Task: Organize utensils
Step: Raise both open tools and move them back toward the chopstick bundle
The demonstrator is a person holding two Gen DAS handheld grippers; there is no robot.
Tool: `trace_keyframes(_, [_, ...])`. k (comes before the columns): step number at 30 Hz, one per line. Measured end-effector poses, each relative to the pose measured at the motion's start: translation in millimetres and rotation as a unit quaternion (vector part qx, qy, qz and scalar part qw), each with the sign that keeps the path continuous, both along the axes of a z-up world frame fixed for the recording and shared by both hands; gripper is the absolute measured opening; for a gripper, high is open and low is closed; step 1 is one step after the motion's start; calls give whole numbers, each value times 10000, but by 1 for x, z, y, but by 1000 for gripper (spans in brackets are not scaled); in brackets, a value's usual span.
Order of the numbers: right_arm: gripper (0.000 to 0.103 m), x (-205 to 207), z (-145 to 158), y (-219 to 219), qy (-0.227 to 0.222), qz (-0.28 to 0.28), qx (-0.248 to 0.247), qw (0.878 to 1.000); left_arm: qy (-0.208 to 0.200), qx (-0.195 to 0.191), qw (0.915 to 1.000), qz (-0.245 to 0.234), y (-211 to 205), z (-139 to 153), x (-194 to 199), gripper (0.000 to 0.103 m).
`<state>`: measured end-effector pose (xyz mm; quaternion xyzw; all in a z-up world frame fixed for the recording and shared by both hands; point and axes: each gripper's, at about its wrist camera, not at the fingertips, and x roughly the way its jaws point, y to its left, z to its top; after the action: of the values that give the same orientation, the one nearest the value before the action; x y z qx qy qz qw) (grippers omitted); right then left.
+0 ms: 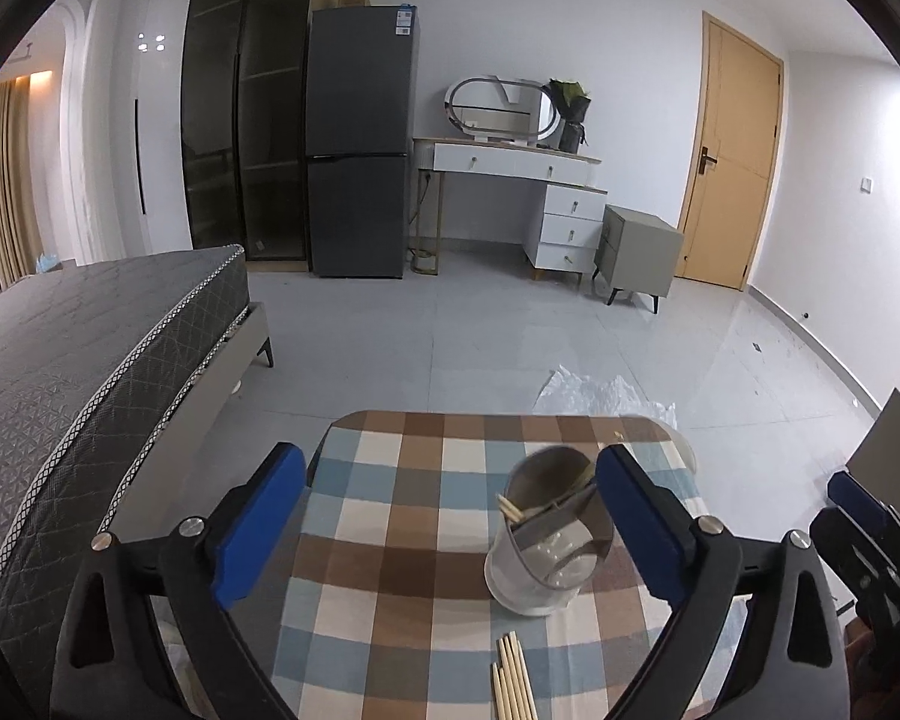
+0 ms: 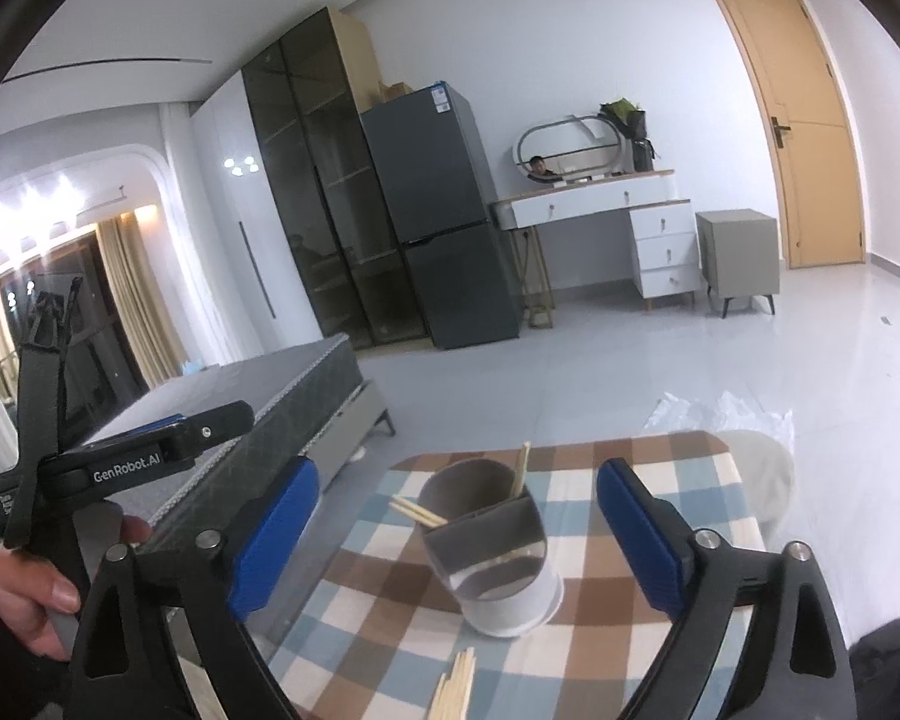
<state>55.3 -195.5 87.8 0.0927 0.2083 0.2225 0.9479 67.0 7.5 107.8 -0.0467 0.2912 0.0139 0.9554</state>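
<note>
A grey utensil holder point(image 1: 549, 534) with a white base stands on the checked tablecloth point(image 1: 402, 570). A few wooden chopsticks point(image 1: 513, 507) lean inside it. It also shows in the right wrist view point(image 2: 489, 546) with chopsticks point(image 2: 420, 513) sticking out. A bundle of loose chopsticks point(image 1: 513, 681) lies on the cloth in front of the holder, seen too in the right wrist view point(image 2: 453, 687). My left gripper point(image 1: 450, 516) is open and empty above the table, the holder just inside its right finger. My right gripper point(image 2: 456, 528) is open and empty, hovering around the holder.
The small table ends close behind the holder. A bed point(image 1: 72, 360) lies to the left. Crumpled plastic point(image 1: 606, 390) lies on the tiled floor beyond the table. A fridge point(image 1: 360, 144), a dressing table point(image 1: 510, 162) and a door point(image 1: 732, 156) stand far off.
</note>
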Motion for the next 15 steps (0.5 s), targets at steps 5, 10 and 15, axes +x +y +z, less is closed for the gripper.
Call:
trace_keyframes(5, [99, -13, -10, -2, 25, 5, 117, 9999, -15, -4, 10000, 9, -3, -11, -14, 95])
trace_keyframes(10, [100, -27, -25, -3, 34, -35, 139, 9999, 40, 17, 10000, -6, -5, -25, -23, 96])
trace_keyframes(15, [103, -42, -41, -3, 56, -140, 60, 9999, 37, -101, 9999, 120, 2, -40, -35, 96])
